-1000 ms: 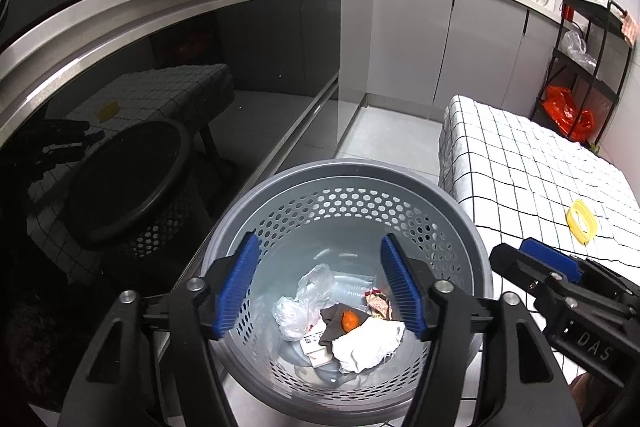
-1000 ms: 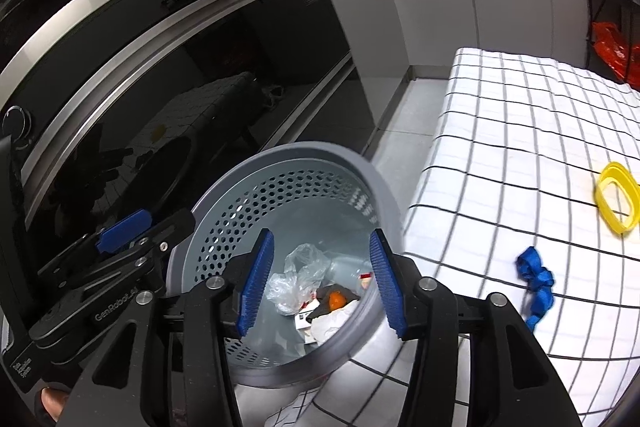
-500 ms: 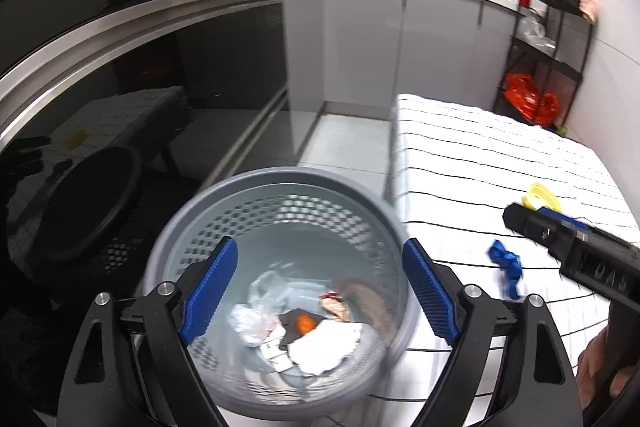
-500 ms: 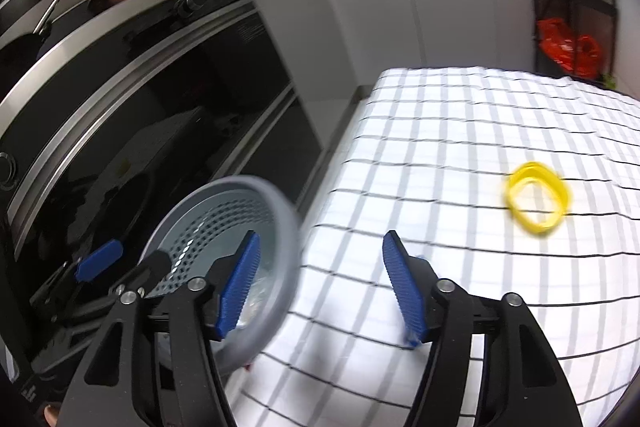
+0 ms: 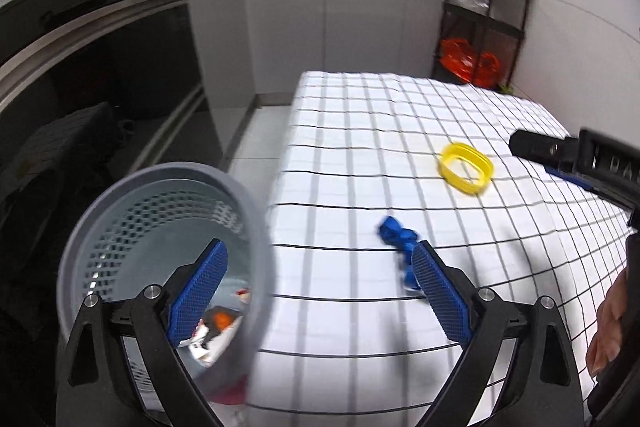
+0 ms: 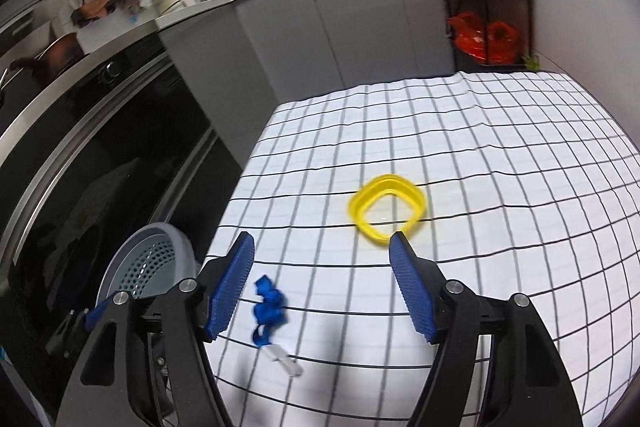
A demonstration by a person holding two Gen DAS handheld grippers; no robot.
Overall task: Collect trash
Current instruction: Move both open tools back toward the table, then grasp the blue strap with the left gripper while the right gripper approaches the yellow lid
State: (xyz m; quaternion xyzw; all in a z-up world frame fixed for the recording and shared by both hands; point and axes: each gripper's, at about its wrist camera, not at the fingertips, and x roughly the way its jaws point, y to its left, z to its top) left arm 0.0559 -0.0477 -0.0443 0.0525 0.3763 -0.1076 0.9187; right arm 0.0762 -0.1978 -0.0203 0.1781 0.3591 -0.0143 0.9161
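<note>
A grey perforated trash basket (image 5: 120, 211) stands on the floor left of the table and holds crumpled wrappers (image 5: 218, 323); it also shows in the right wrist view (image 6: 148, 259). On the checked tablecloth (image 5: 400, 115) lie a blue crumpled scrap (image 5: 396, 233) and a yellow plastic ring (image 5: 466, 167). In the right wrist view the blue scrap (image 6: 270, 307) has a white tab (image 6: 284, 359), and the yellow ring (image 6: 386, 209) lies ahead. My left gripper (image 5: 320, 295) is open and empty, over the table's left edge. My right gripper (image 6: 320, 283) is open and empty, above the table.
A dark oven front (image 6: 100, 155) and grey cabinets (image 6: 320, 35) run along the left and back. A black shelf rack with red bags (image 5: 468, 61) stands at the far right. The right gripper's body (image 5: 580, 163) shows at the right of the left wrist view.
Both grippers have swung right, from over the basket to over the table. The left jaws have opened wider. The basket now sits at the left of both views.
</note>
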